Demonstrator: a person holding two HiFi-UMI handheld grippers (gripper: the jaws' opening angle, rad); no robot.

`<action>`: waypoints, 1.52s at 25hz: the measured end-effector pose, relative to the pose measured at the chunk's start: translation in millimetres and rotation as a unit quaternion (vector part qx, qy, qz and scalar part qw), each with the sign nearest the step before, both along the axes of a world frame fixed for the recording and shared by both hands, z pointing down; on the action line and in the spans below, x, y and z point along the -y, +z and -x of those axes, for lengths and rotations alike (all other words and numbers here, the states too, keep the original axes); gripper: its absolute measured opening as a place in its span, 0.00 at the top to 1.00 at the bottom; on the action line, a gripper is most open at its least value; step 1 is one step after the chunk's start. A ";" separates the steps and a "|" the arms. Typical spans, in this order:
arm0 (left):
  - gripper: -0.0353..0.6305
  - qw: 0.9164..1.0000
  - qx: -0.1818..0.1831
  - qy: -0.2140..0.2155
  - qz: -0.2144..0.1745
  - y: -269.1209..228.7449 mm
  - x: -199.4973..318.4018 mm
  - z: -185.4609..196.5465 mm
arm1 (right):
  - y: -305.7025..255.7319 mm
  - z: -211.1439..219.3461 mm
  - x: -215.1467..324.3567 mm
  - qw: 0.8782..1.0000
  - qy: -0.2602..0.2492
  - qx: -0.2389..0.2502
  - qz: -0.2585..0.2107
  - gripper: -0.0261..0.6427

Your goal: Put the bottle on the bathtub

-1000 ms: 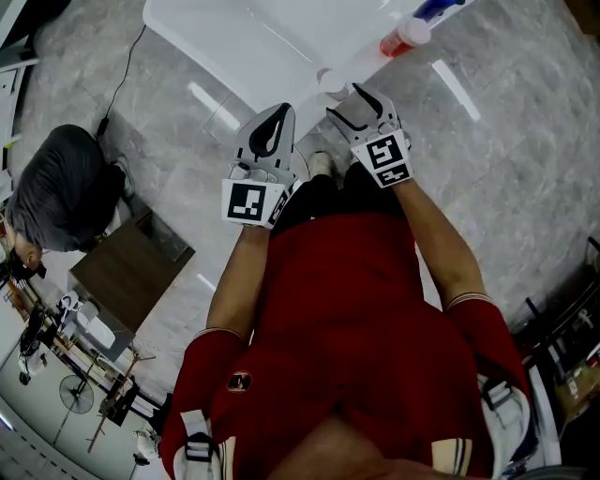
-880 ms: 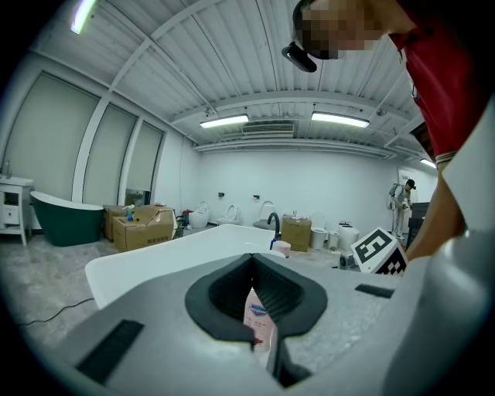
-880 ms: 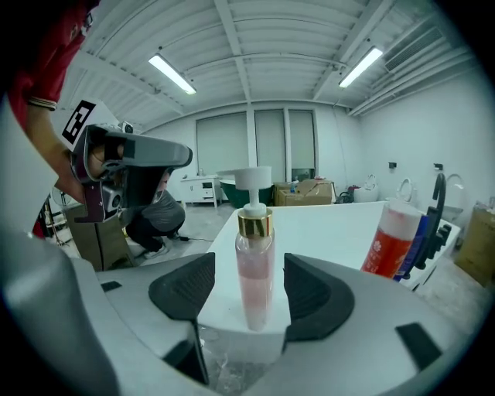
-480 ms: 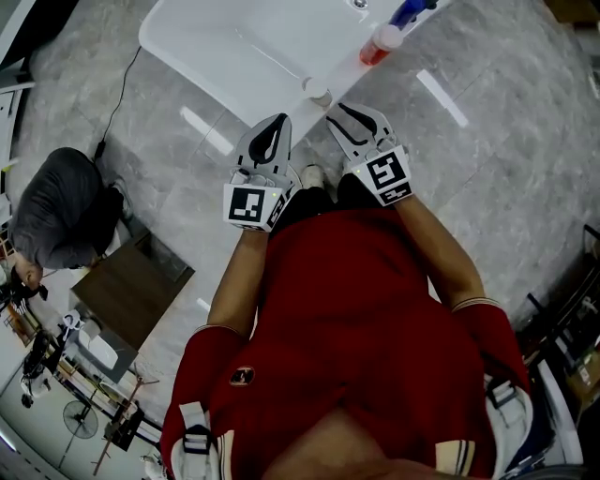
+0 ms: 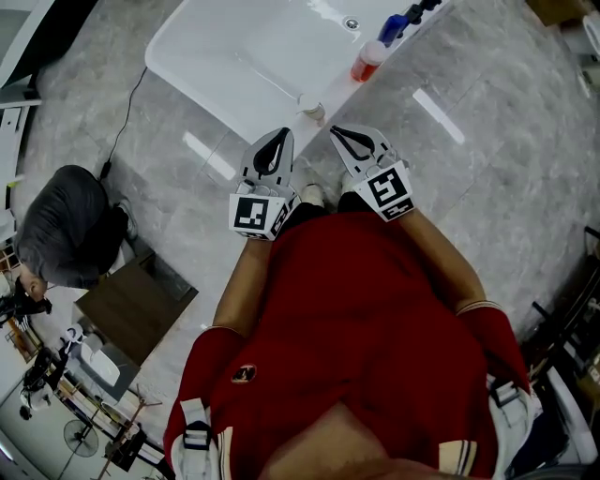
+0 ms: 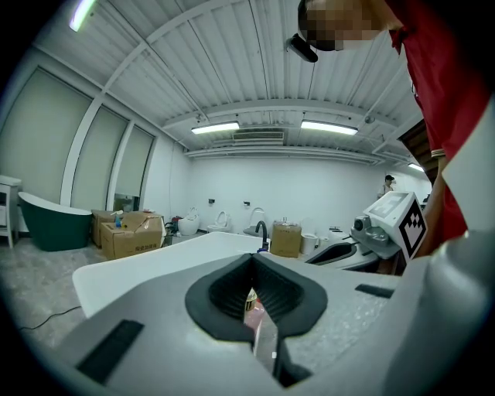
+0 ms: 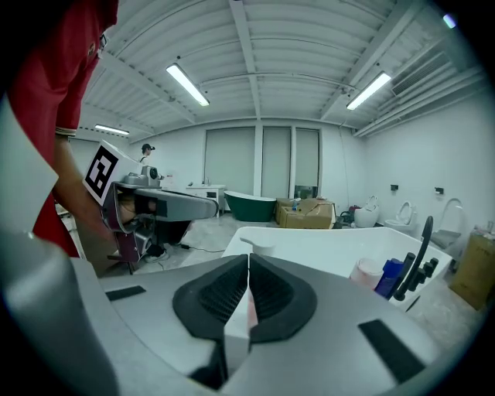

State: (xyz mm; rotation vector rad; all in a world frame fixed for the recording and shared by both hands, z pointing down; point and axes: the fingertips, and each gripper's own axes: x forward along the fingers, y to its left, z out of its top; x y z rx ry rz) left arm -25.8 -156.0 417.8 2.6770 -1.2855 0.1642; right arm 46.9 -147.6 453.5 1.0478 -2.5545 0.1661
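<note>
A small bottle with a white cap (image 5: pixel 311 103) stands upright on the near rim of the white bathtub (image 5: pixel 234 56); in the right gripper view this bottle (image 7: pixel 259 246) shows just beyond my jaws. My right gripper (image 5: pixel 335 129) hangs a little short of it. Its jaws have just been closing, and they are now shut with nothing between them (image 7: pixel 247 257). My left gripper (image 5: pixel 279 131) is beside the right one, also shut and empty (image 6: pixel 249 261). Neither gripper touches the bottle.
A red bottle (image 5: pixel 367 61), a blue bottle (image 5: pixel 394 26) and a black faucet (image 7: pixel 418 255) stand further along the tub rim. A person crouches at the left (image 5: pixel 61 202) by a brown cabinet (image 5: pixel 131 286). A dark green tub (image 7: pixel 249 206) and cardboard boxes (image 7: pixel 313 213) stand far off.
The right gripper's jaws stood open around the white-capped bottle; they have drawn back from it and shut. The bottle stays on the rim. Both grippers have pulled away from the tub.
</note>
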 end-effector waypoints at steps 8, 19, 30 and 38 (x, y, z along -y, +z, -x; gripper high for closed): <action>0.94 1.000 0.000 -0.003 -0.012 -11.7 -8.3 1.9 | -24.5 -10.7 -10.4 1.000 0.006 0.029 -0.006 0.96; 0.94 1.000 0.007 0.011 -0.020 -21.6 -16.5 4.2 | -39.2 -24.6 -18.4 0.997 0.044 0.066 -0.017 0.96; 0.94 0.999 0.010 0.032 -0.026 -27.1 -10.5 -5.9 | -43.5 -25.9 -18.0 0.996 0.051 0.066 -0.032 0.97; 0.94 0.999 0.010 0.033 -0.025 -27.1 -7.4 -5.7 | -38.6 -24.3 -16.9 0.997 0.049 0.063 -0.020 0.97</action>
